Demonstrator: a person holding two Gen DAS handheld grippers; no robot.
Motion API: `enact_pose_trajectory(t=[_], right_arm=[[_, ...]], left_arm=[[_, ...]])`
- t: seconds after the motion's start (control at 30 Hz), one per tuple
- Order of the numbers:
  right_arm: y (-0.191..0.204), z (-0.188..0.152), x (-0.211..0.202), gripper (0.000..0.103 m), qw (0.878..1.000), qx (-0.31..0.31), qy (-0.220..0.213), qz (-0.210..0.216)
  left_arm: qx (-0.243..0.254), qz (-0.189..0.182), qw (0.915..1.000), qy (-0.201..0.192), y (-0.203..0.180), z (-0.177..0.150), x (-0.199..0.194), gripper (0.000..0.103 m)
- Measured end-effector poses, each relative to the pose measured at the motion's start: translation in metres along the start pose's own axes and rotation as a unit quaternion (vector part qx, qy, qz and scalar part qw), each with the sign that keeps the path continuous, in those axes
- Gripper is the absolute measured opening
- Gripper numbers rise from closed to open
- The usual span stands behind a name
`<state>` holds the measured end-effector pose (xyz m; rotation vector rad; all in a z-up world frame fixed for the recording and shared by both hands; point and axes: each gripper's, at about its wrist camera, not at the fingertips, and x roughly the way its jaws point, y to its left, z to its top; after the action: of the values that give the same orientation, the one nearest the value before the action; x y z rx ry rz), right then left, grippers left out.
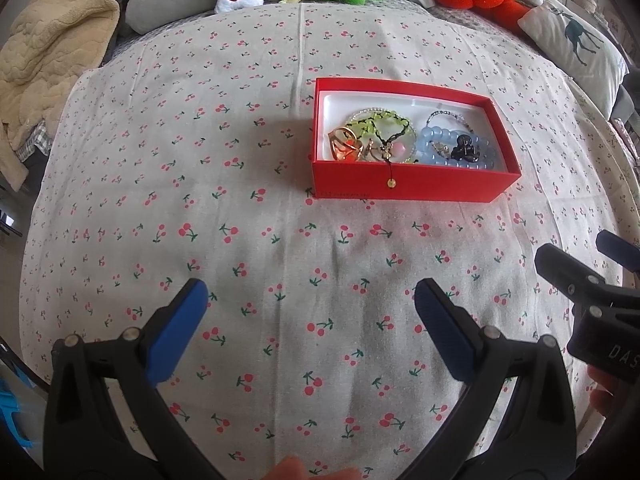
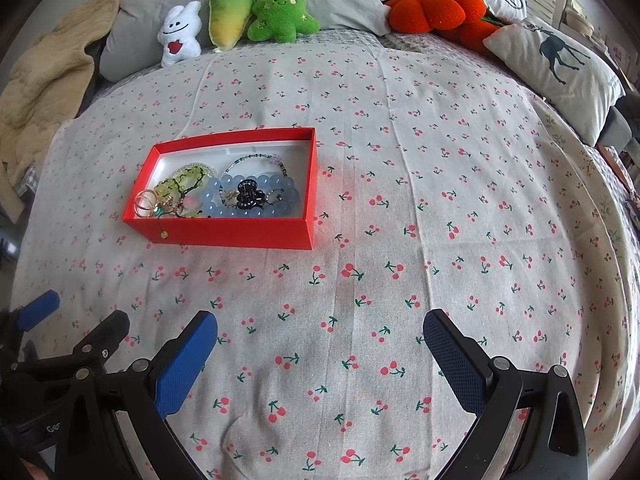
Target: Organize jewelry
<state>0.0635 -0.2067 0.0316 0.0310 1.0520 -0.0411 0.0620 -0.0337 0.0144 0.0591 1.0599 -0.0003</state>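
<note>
A red box (image 1: 412, 186) with a white lining sits on the cherry-print cloth (image 1: 280, 240); it also shows in the right wrist view (image 2: 240, 234). Inside lie a blue bead bracelet (image 1: 434, 138) (image 2: 276, 184), a green bead bracelet (image 1: 380, 118) (image 2: 180, 184), gold rings (image 1: 344, 142) (image 2: 144, 202), a black hair clip (image 1: 464, 148) (image 2: 248, 196) and a thin beaded chain (image 2: 248, 160). A small cord with a gold bead (image 1: 390, 184) hangs over the front wall. My left gripper (image 1: 310, 308) is open and empty, short of the box. My right gripper (image 2: 320, 338) is open and empty, right of the box.
Plush toys line the far edge: a white one (image 2: 180, 36), a yellow-green one (image 2: 230, 12), a green tree (image 2: 280, 10) and an orange one (image 2: 436, 10). A deer pillow (image 2: 560, 64) lies at the right, a beige blanket (image 1: 52, 48) at the left.
</note>
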Motion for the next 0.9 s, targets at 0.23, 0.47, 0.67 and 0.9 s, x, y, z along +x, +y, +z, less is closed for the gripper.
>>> enact_pose_trajectory(t=[0.23, 0.47, 0.67, 0.9], right_arm=[[0.0, -0.0005, 0.0006, 0.103, 1.0, 0.001, 0.001, 0.0], [-0.001, -0.001, 0.0004, 0.103, 1.0, 0.002, 0.0, 0.0], [-0.0027, -0.0026, -0.0016, 0.103, 1.0, 0.004, -0.001, 0.0], [-0.0039, -0.0004, -0.0062, 0.103, 1.0, 0.007, -0.007, -0.002]], left_arm=[[0.003, 0.003, 1.0, -0.001, -0.0008, 0.0001, -0.0002, 0.103], [0.002, 0.014, 0.9999, -0.003, -0.0006, -0.0008, -0.0013, 0.103], [0.0, 0.02, 0.9998, 0.001, 0.0002, -0.0004, 0.0002, 0.103], [-0.002, 0.024, 0.9997, -0.001, 0.0013, 0.0007, -0.0003, 0.103]])
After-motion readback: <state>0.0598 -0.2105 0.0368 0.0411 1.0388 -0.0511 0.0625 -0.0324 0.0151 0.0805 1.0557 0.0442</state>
